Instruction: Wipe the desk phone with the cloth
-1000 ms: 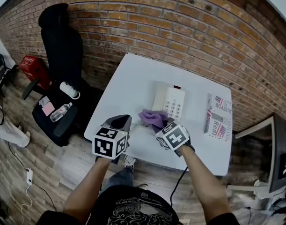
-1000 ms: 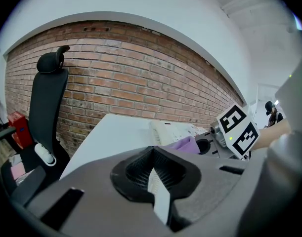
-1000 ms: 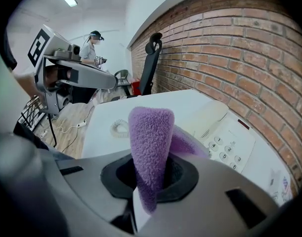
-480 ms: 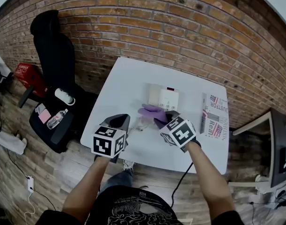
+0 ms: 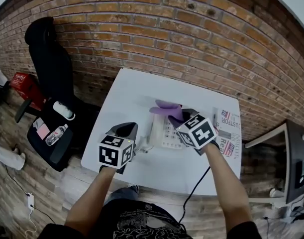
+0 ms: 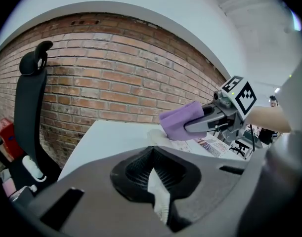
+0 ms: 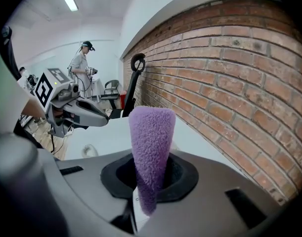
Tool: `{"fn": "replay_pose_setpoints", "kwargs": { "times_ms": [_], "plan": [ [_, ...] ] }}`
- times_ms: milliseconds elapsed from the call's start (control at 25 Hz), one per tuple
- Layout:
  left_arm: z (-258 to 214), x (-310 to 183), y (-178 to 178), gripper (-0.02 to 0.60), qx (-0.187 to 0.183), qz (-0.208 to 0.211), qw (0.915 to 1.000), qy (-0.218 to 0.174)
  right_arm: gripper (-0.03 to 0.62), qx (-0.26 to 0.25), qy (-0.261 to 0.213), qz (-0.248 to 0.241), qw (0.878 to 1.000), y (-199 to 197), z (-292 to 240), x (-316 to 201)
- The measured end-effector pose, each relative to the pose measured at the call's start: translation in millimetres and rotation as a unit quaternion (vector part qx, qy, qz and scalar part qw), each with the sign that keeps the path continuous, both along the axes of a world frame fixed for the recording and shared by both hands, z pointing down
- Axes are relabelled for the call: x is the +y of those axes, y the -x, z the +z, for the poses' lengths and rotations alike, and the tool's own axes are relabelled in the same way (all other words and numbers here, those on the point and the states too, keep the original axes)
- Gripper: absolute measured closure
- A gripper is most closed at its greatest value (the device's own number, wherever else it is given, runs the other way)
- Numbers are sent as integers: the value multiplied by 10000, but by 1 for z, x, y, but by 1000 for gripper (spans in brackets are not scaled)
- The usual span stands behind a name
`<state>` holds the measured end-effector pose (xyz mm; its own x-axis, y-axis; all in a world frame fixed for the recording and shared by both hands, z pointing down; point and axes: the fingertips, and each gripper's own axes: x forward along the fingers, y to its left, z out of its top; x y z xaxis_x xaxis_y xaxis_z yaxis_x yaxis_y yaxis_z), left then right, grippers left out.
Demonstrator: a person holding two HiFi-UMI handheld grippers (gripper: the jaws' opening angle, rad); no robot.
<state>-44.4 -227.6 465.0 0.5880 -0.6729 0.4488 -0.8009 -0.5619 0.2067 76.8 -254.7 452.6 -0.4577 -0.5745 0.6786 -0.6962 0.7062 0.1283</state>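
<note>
Clamps the right gripper point(image 5: 183, 116) shut on a fold of purple cloth point(image 5: 165, 107), with the fluffy end standing out past the jaws. Holds that cloth at the far end of the desk phone point(image 5: 164, 132), over its top edge; cannot tell whether cloth and phone touch. Pinches a thin white strip point(image 6: 158, 196) in the left gripper point(image 5: 132, 133), jaws all but together on it; cannot tell what the strip belongs to. Holds the left gripper just beside the phone's near left corner, well apart from the right one. Lies flat, this phone, keypad up, near the middle of the white table point(image 5: 127, 91), with a folded newspaper point(image 5: 226, 131) just to its right. Behind the table, a brick wall point(image 5: 191, 39); to the left, a black office chair point(image 5: 47, 59) with a plastic bottle point(image 5: 54, 133) and a white roll point(image 5: 62, 111) on its seat. Far back in the right gripper view, a person point(image 7: 81, 63) standing.
</note>
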Motion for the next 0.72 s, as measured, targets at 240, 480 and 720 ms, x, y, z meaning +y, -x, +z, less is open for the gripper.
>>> {"fn": "replay_pose_setpoints", "kwargs": {
  "times_ms": [240, 480, 720],
  "plan": [
    [5, -32, -6, 577, 48, 54, 10000, 59, 549, -34, 10, 36, 10000, -2, -8, -50],
    [16, -56, -9, 577, 128, 169, 9996, 188, 549, -31, 212, -6, 9998, 7, -2, -100],
    [29, -71, -12, 577, 201, 369, 9983, 406, 549, -14, 576, -67, 9983, 21, 17, -139]
  ]
}}
